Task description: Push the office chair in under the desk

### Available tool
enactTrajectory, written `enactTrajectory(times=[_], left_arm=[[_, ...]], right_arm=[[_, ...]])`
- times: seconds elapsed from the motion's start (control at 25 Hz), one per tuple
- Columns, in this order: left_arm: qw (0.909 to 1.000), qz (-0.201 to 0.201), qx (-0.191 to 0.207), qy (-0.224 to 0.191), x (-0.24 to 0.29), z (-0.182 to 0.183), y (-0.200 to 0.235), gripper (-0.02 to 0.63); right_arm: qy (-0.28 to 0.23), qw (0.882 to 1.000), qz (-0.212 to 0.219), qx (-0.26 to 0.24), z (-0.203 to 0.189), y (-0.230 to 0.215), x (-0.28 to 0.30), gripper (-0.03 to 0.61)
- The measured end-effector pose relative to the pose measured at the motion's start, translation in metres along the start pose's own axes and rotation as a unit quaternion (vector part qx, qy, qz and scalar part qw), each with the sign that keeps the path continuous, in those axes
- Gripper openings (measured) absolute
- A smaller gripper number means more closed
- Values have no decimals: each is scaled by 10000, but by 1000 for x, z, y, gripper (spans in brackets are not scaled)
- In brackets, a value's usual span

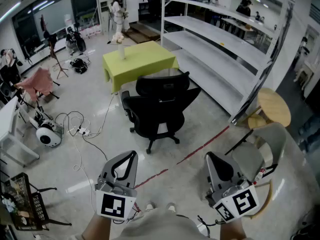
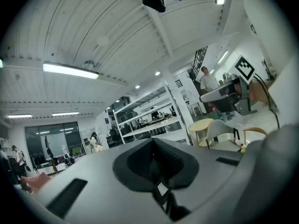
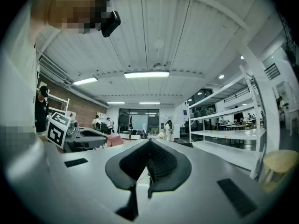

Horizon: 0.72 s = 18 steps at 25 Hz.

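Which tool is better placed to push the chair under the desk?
Left, marginally. The left tool and right tool are shut and short of the office chair, but the left sits nearer it; the right is off toward the wooden stool.

Bright ceiling strip lights [image 3: 146, 74] glare on glossy floor [image 1: 210, 119]; fisheye edges bend, dark corners

White shelving [image 1: 220, 39] lines a glossy grey floor [image 1: 210, 115] under strip lights [image 3: 146, 74].
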<state>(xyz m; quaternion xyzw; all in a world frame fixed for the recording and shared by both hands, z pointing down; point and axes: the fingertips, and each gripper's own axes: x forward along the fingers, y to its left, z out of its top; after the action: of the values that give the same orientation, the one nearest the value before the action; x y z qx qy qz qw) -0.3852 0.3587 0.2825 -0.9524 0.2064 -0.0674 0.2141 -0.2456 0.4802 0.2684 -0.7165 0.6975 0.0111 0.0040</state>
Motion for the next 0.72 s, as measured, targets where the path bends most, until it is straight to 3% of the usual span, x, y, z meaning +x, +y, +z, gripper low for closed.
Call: enactTrajectory(times=[0.16, 0.72], left_arm=[[9989, 240, -250, 308, 4, -10, -4, 6], [9981, 445, -276, 330, 10, 5, -35, 6]], right_arm=[[60, 10000, 16, -41, -5, -6, -5, 6], [299, 9993, 163, -124, -26, -31, -30, 6]])
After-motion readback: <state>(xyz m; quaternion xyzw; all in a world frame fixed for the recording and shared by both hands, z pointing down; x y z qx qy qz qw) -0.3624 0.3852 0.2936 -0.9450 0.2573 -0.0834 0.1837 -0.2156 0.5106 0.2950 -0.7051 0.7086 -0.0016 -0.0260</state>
